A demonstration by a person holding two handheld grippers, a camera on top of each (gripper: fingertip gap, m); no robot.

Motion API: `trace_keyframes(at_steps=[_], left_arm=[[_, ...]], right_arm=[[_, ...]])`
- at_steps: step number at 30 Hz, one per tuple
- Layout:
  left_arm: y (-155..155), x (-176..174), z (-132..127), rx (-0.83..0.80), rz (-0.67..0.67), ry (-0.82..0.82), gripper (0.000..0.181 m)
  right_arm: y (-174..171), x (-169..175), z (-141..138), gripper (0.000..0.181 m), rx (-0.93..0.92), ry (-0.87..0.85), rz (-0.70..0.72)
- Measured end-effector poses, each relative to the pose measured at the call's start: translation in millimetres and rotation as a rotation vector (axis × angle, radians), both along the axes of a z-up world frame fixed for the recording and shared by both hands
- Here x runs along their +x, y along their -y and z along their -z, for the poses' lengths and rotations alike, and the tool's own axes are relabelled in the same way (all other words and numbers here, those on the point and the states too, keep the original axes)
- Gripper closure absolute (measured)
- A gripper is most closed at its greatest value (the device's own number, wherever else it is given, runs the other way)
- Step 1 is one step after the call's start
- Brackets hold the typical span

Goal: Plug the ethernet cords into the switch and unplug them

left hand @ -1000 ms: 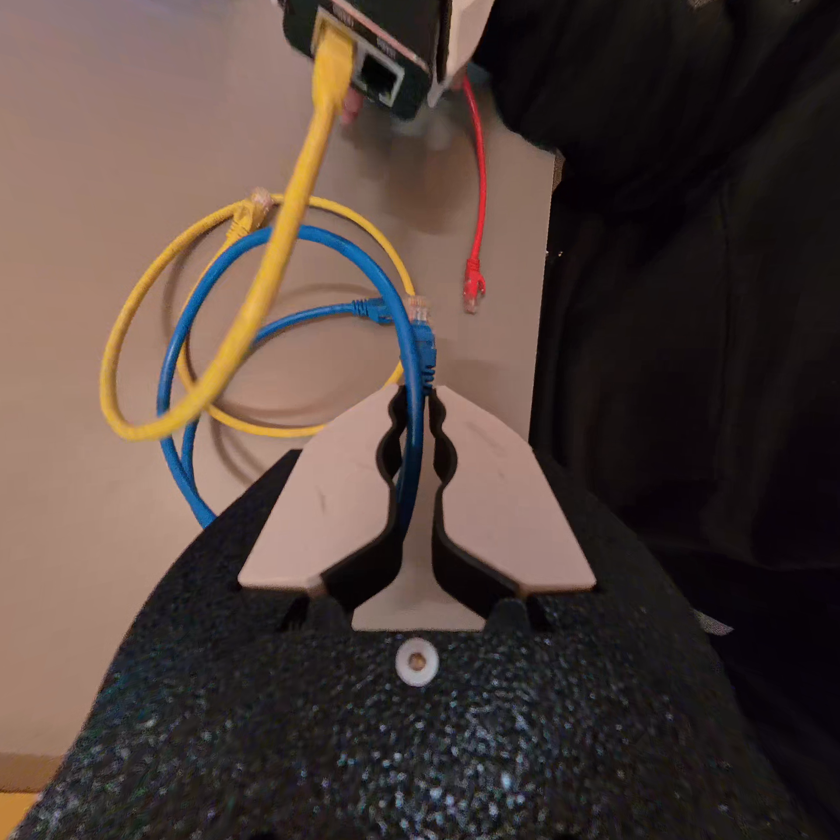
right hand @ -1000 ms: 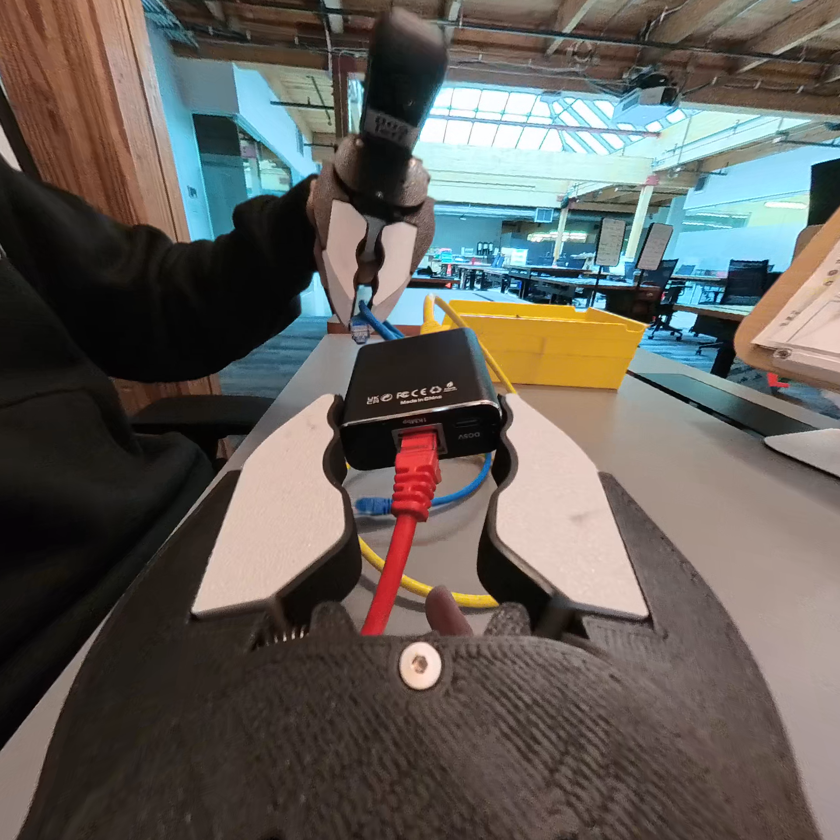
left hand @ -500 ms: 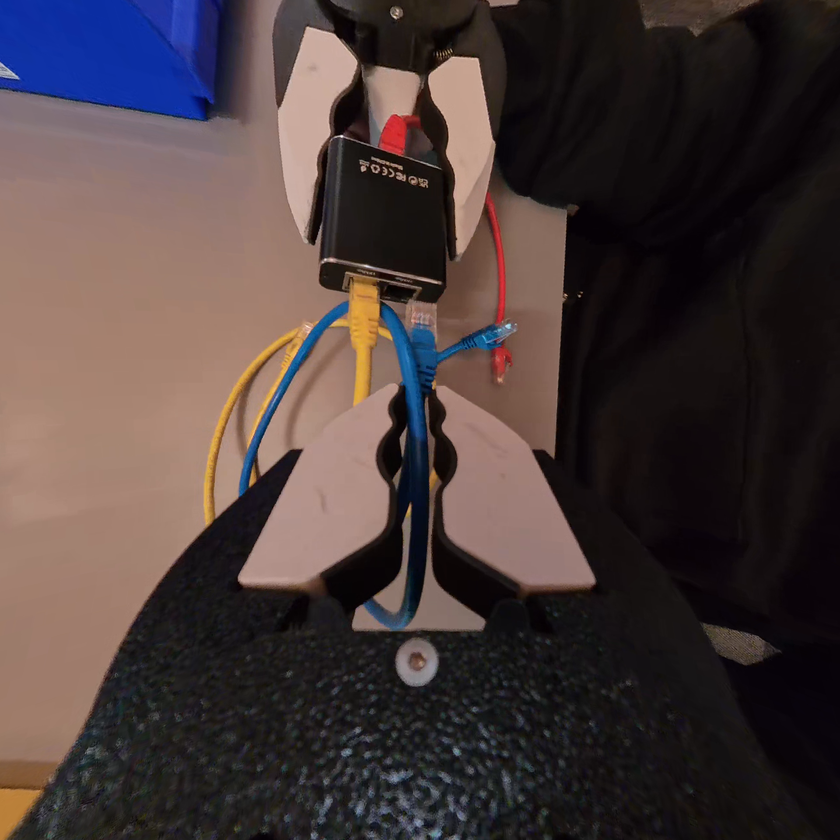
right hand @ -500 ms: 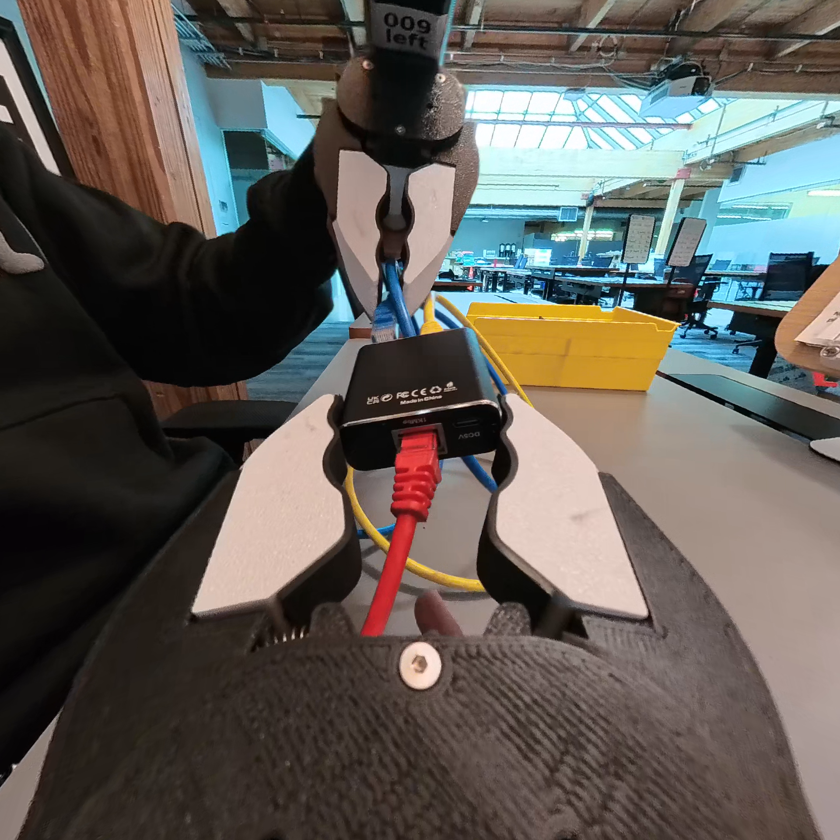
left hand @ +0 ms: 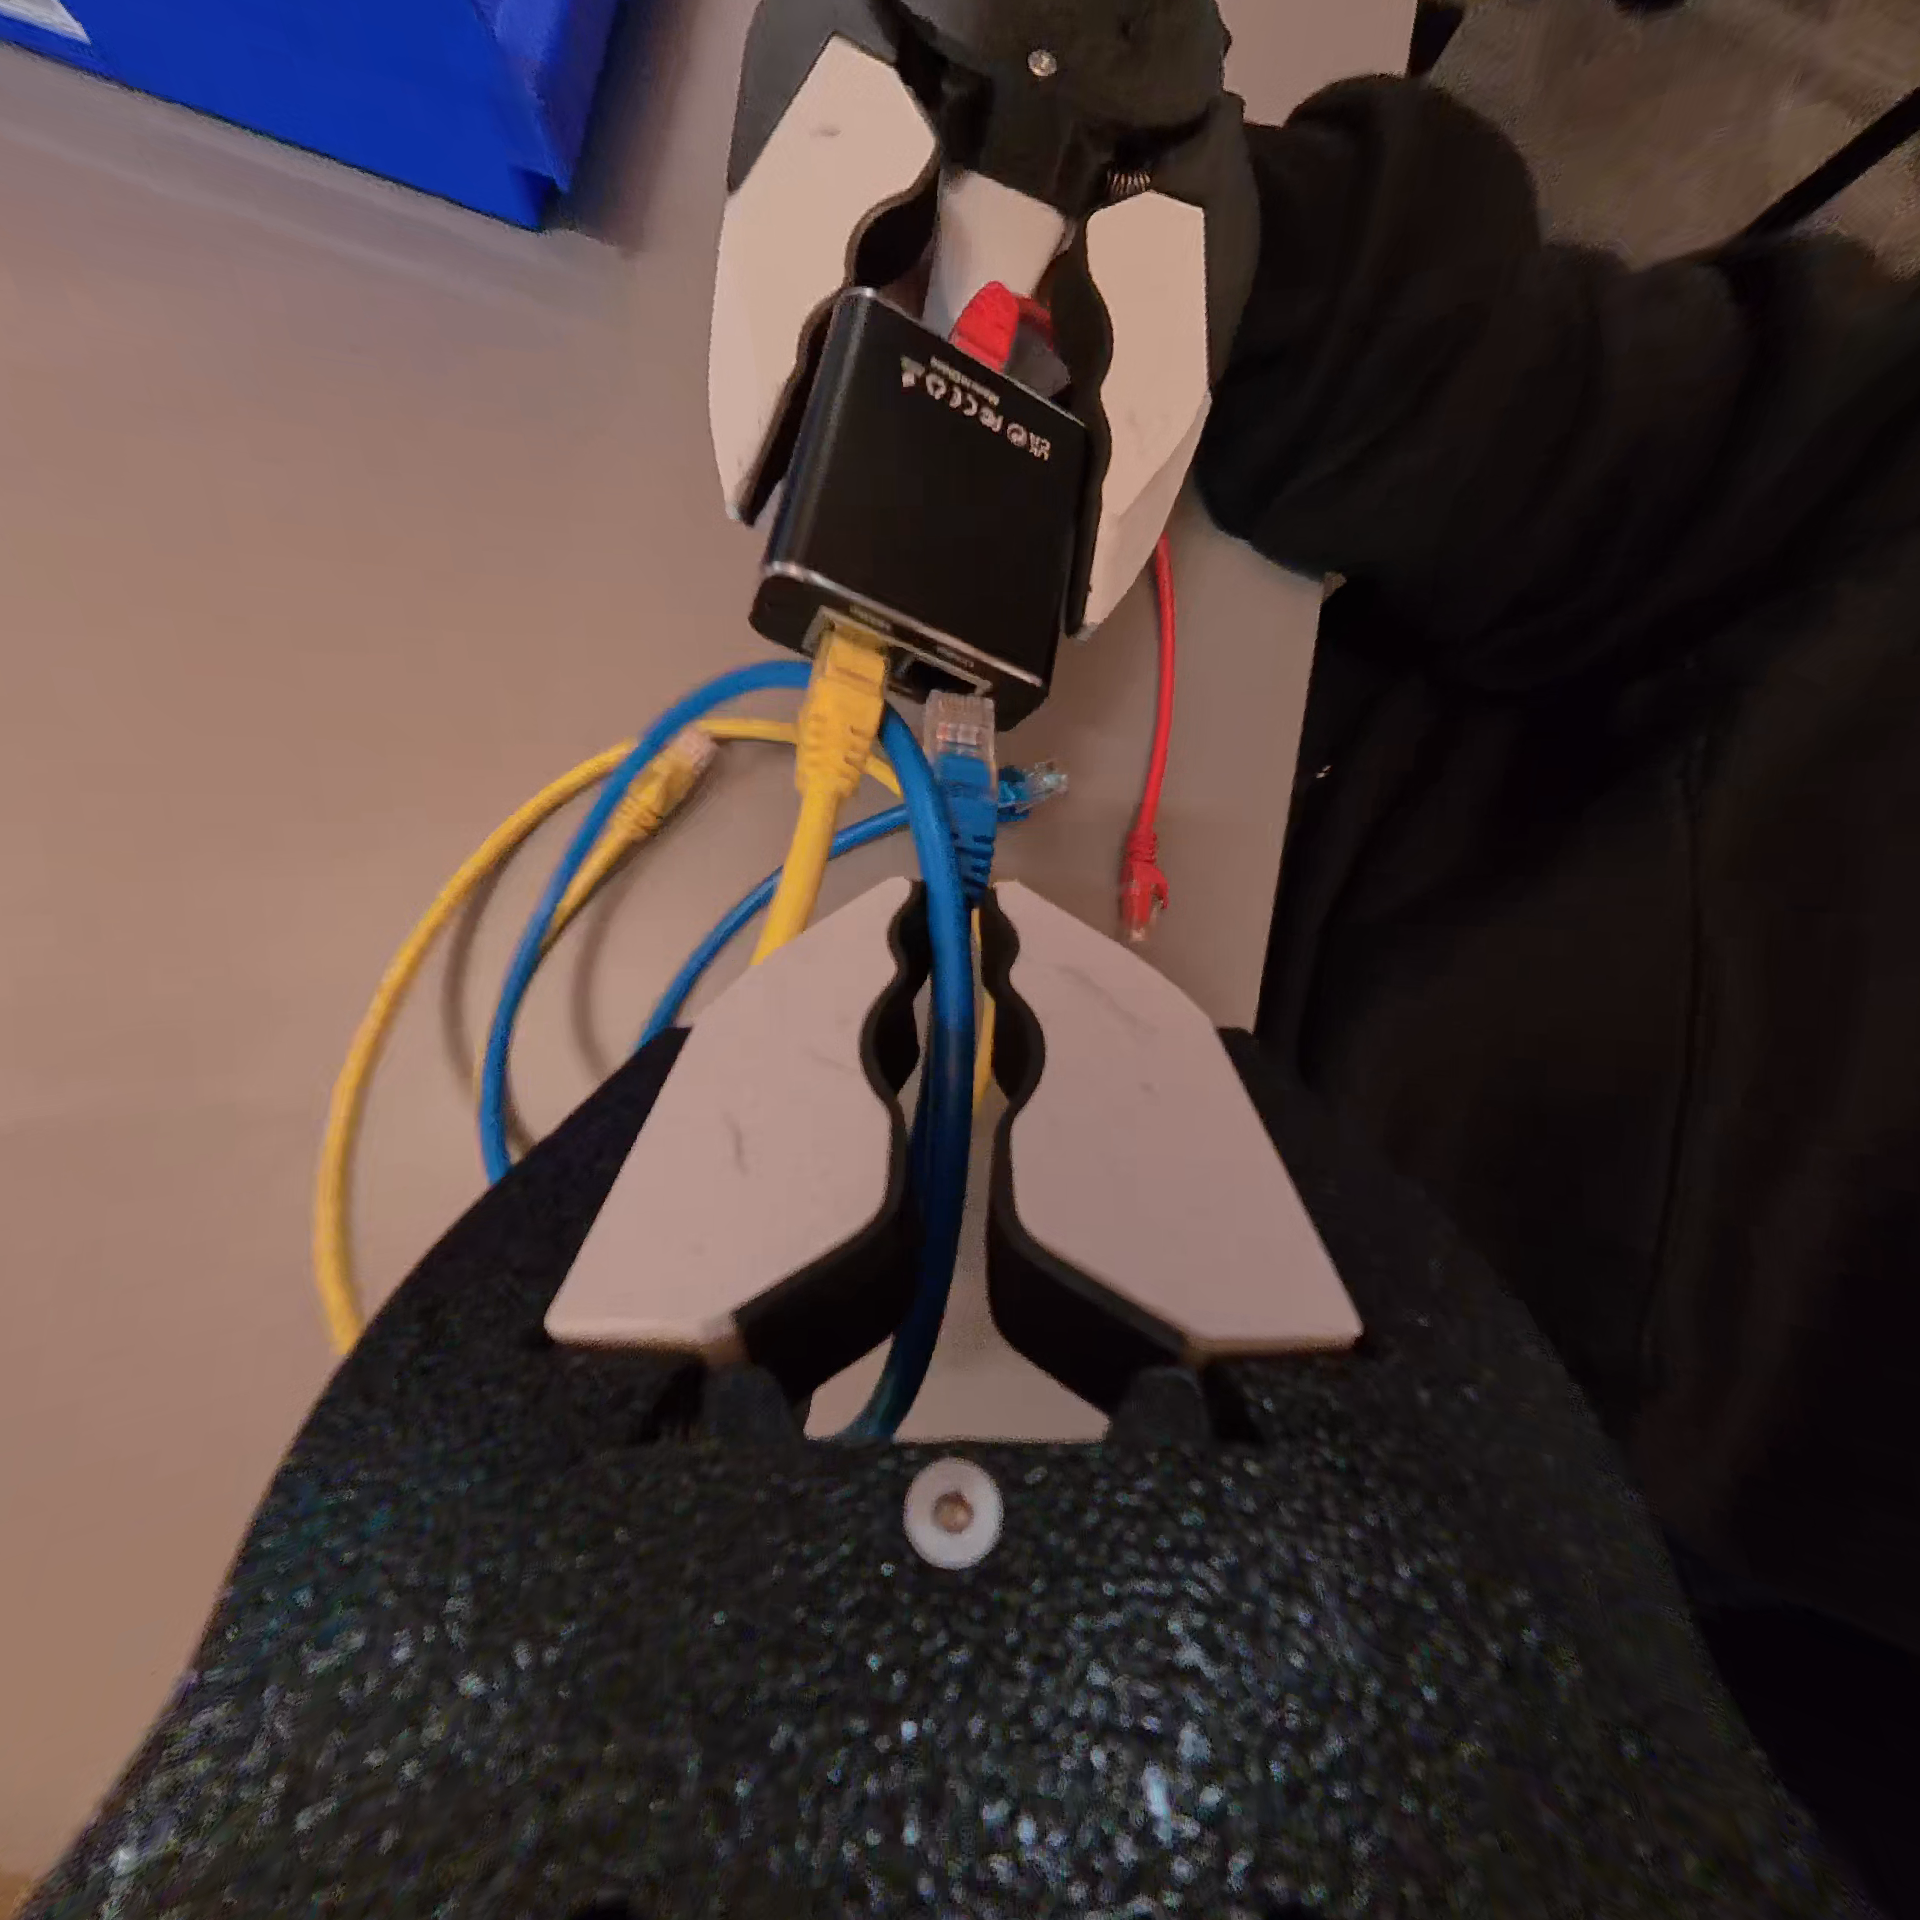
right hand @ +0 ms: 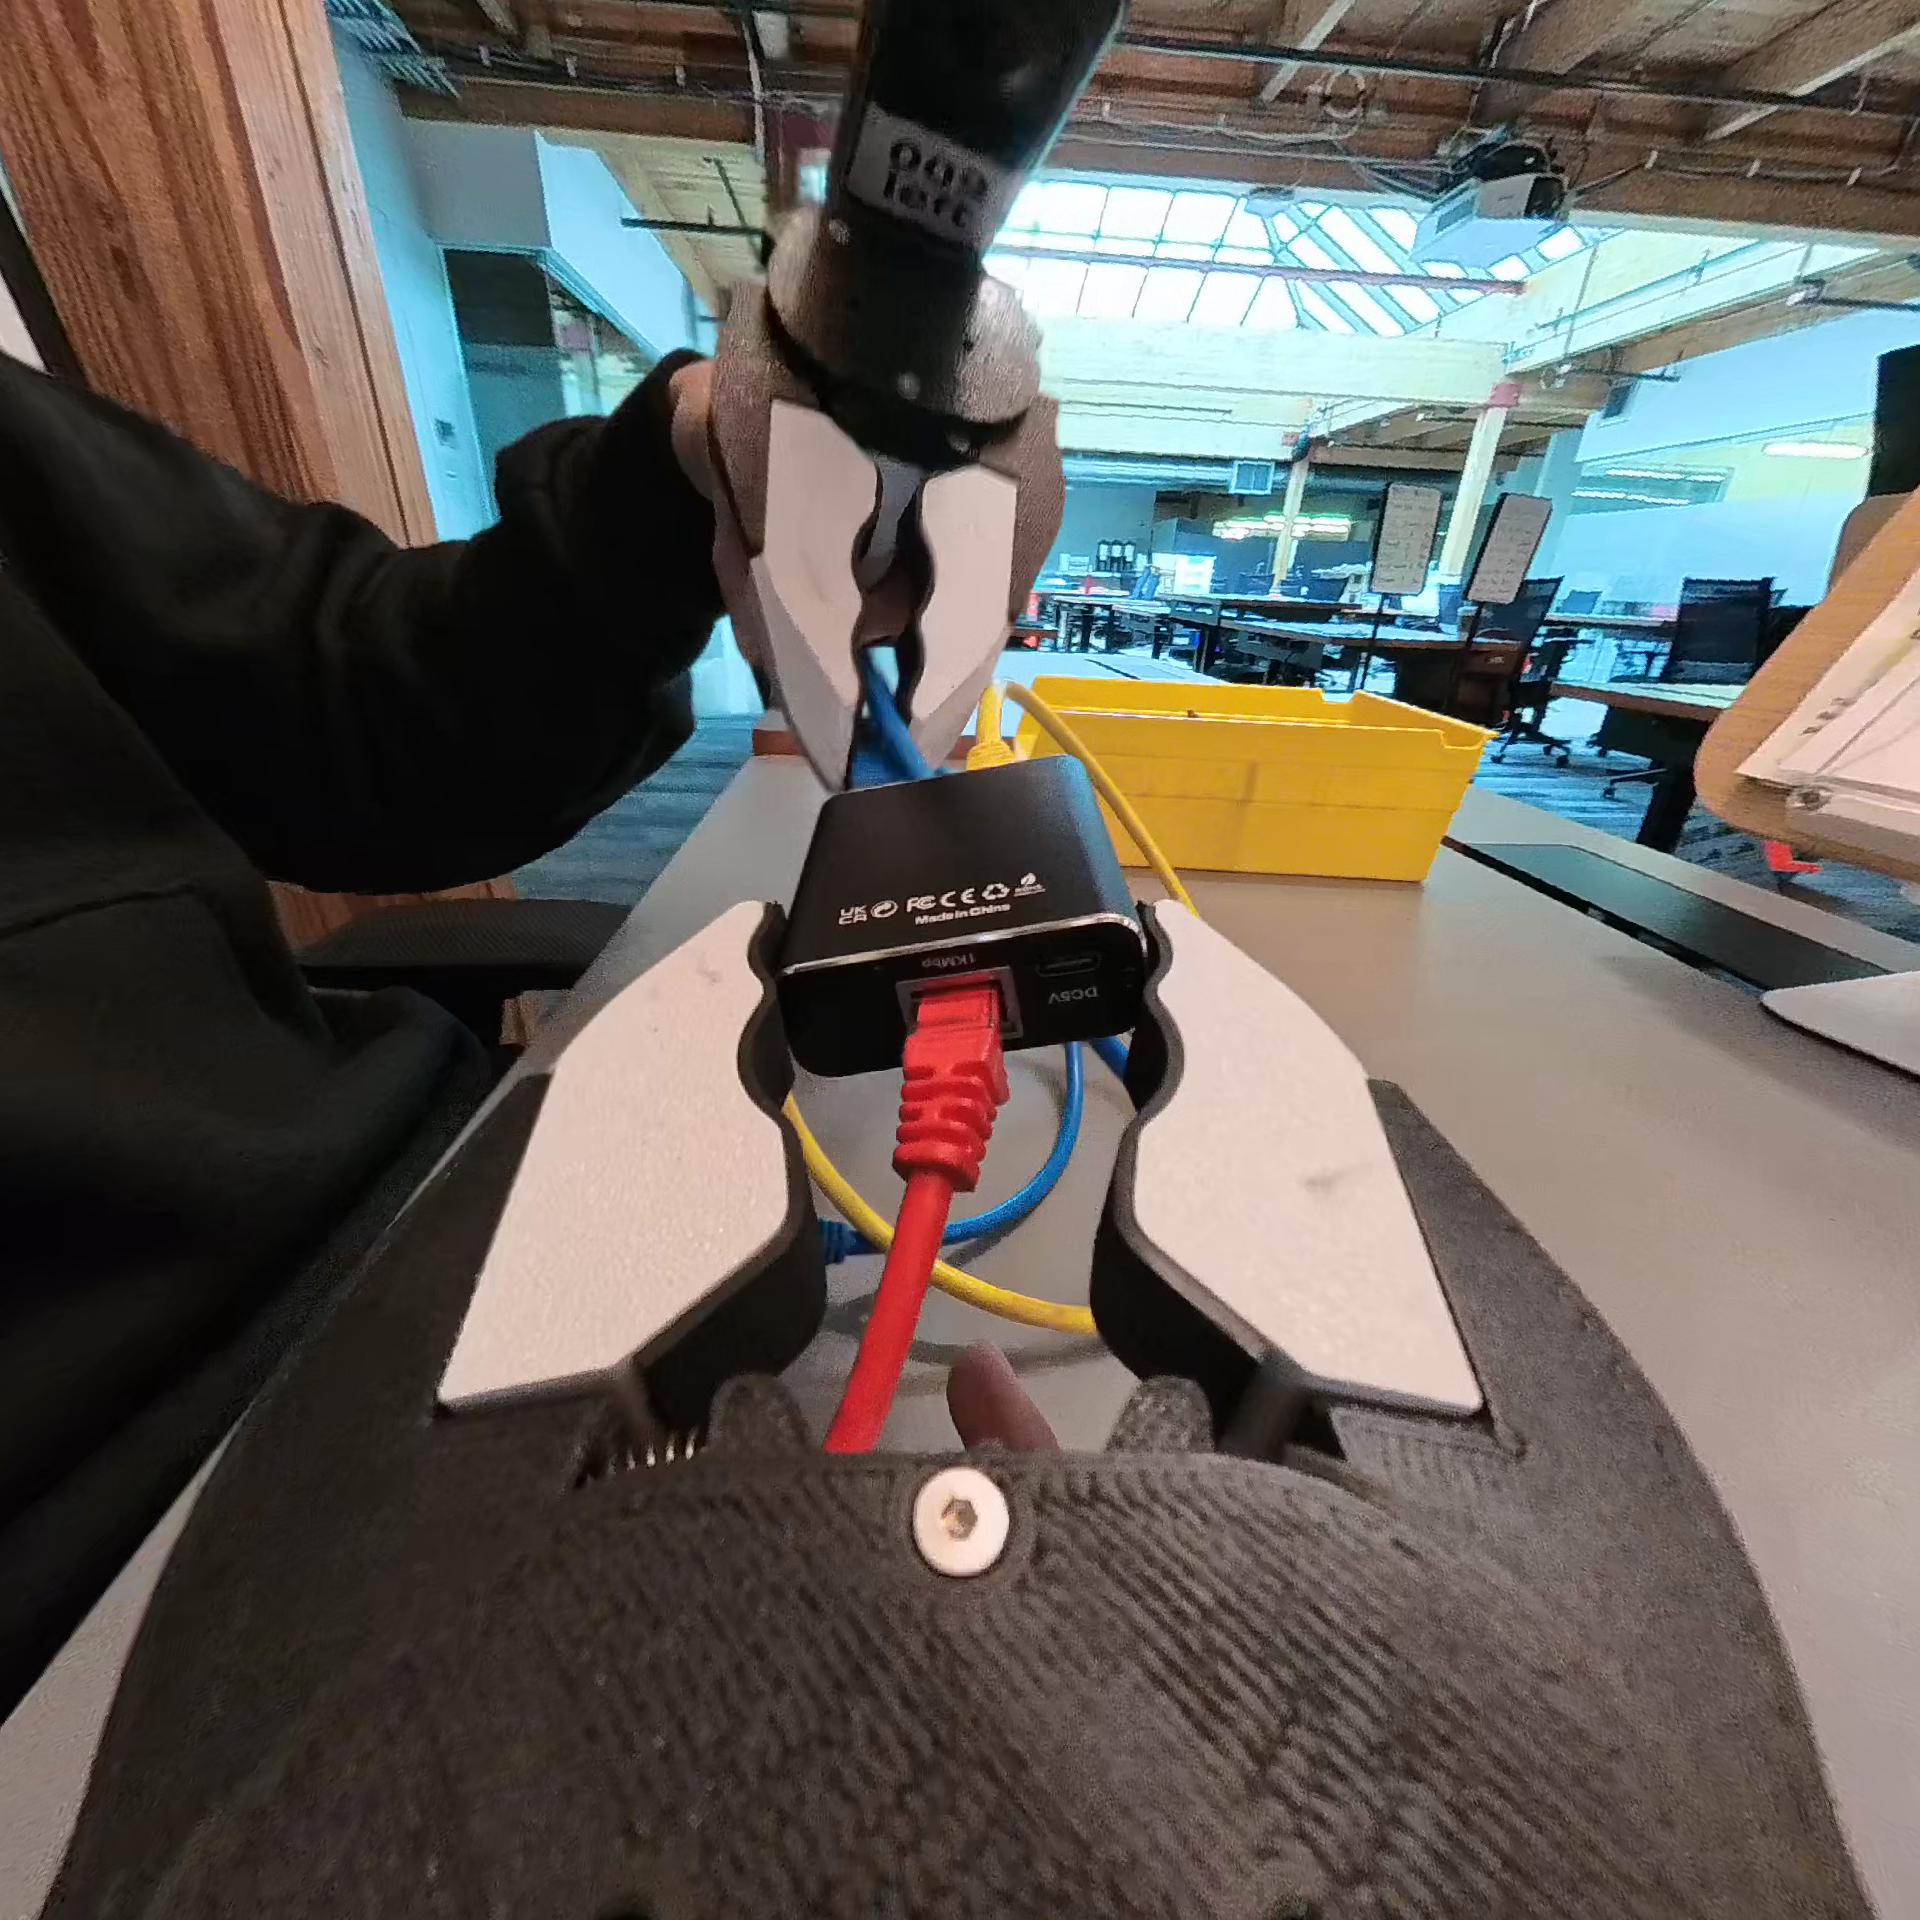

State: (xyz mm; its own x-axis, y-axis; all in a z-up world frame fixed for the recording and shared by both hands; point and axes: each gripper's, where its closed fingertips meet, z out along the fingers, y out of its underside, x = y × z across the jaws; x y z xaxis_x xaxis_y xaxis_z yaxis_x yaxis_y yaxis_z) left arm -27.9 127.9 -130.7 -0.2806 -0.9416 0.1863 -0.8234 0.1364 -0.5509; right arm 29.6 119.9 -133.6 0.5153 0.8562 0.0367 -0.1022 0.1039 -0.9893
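My right gripper [right hand: 951, 920] is shut on the black switch [right hand: 956, 873] and holds it above the table; the same gripper shows in the left wrist view [left hand: 914, 634]. A red cord [right hand: 940, 1101] is plugged into the switch's near port. A yellow cord [left hand: 836, 707] is plugged into the far side. My left gripper [left hand: 951, 899] is shut on the blue cord [left hand: 945, 1039]. Its clear plug [left hand: 961, 727] sits just at the empty port beside the yellow one. The left gripper also shows in the right wrist view [right hand: 883, 758], above the switch's far end.
A yellow bin [right hand: 1247, 779] stands on the grey table [right hand: 1558, 1091] behind the switch. A blue box [left hand: 343, 83] lies at the far left. Loose loops of yellow cord [left hand: 416, 987] and the red cord's free end [left hand: 1143, 883] lie on the table. A dark sleeve [left hand: 1558, 520] is at the right.
The switch and my left gripper have come together. The blue plug, first far from the switch, is now right at the empty port. The right gripper keeps its hold.
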Motion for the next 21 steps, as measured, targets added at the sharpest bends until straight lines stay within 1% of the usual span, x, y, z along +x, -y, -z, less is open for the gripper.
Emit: trace_keyframes(at_steps=[1,3,5,7,10,13,14,16,18,20,21], left_arm=[[-0.5,-2.2,5.5,-0.021,-0.019,-0.008,0.173],[-9.2,-7.6,24.5,-0.007,-0.064,-0.02,0.173],[-14.1,-15.9,48.8,-0.034,-0.088,-0.049,0.173],[-18.7,-19.4,69.3,-0.034,-0.084,-0.011,0.172],[-30.3,-26.0,92.4,0.032,-0.077,0.049,0.168],[-40.0,-29.4,97.9,0.152,-0.095,0.151,0.164],[-42.7,-31.2,97.1,0.216,-0.099,0.186,0.155],[-44.7,-37.6,93.2,0.37,-0.093,0.245,0.145],[-38.3,-41.5,87.4,0.483,-0.08,0.308,0.147],[-27.5,-43.9,88.1,0.53,-0.044,0.342,0.154],[-32.0,-44.3,88.1,0.571,-0.069,0.339,0.156]], right_arm=[[-2.3,2.7,0.1,0.119,0.001,0.002,0.023],[-5.3,8.1,-0.8,0.119,0.004,-0.007,0.051],[-6.9,11.1,-1.0,0.119,0.006,-0.007,0.073],[-6.9,10.2,-0.4,0.119,0.007,0.0,0.071],[-7.4,10.5,-0.4,0.119,0.005,-0.001,0.074],[-7.0,10.4,-0.6,0.119,0.007,-0.001,0.072],[-7.5,10.4,-0.3,0.119,0.004,-0.001,0.072],[-7.2,10.0,-0.2,0.119,0.004,0.002,0.07],[-7.0,9.4,0.1,0.119,0.006,0.006,0.07],[-7.0,9.1,0.2,0.119,0.003,0.005,0.065],[-7.1,9.1,0.3,0.119,0.004,0.006,0.067]])
